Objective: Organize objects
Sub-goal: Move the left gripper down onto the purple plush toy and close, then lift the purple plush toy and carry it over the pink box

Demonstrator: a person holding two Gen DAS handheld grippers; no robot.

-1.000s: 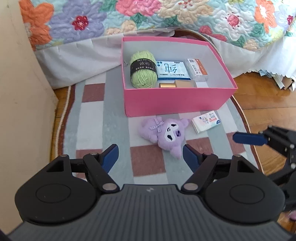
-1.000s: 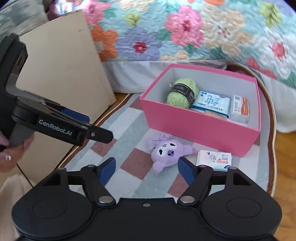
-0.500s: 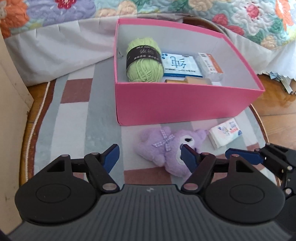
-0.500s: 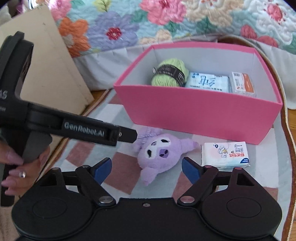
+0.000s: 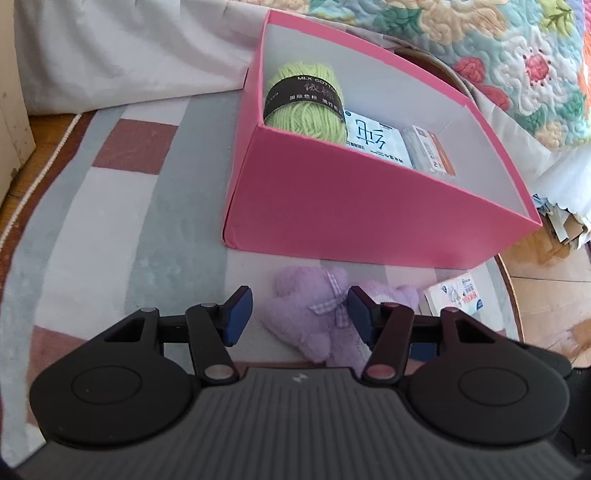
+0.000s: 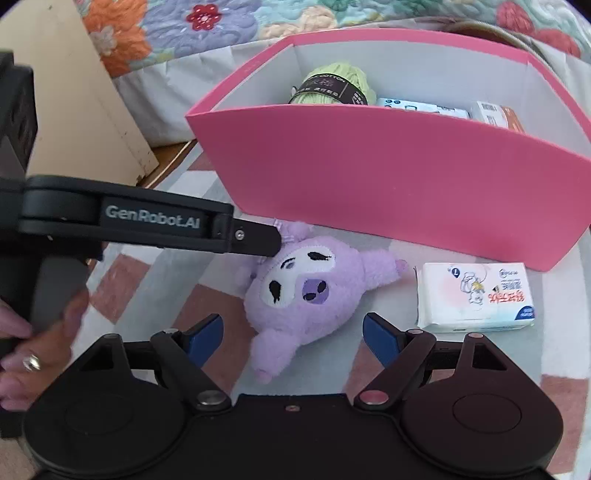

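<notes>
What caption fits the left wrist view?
Left gripper closing around purple plush toy before pink box.

A checked rug (image 5: 122,206) covers the wood floor (image 5: 546,266); a floral quilt (image 6: 207,26) drapes the bed at the far side, a beige panel (image 6: 66,96) standing left.

- Right gripper (image 6: 291,334): black frame fills the lower edge; blue-padded jaws stand wide apart, nothing pressed between them.
- Purple plush toy with white face patch (image 6: 306,291): lies on the checked grey, white and rust rug (image 6: 147,266), its lower limb reaching into the gap between the right jaws, clear of both pads.
- Left gripper (image 6: 275,240): black arm marked "GenRobot.AI" enters from the left; its tip is at the toy's upper left edge. Jaws closing.
- Hand (image 6: 26,354) with a ring grips the left handle.
- White tissue packet (image 6: 474,297): flat on the rug, right of the toy, just before the box.
- Pink rectangular cardboard box (image 6: 388,181): holds a green yarn ball (image 6: 334,85) and small packets.
- Floral quilt (image 6: 207,26) behind.
</notes>
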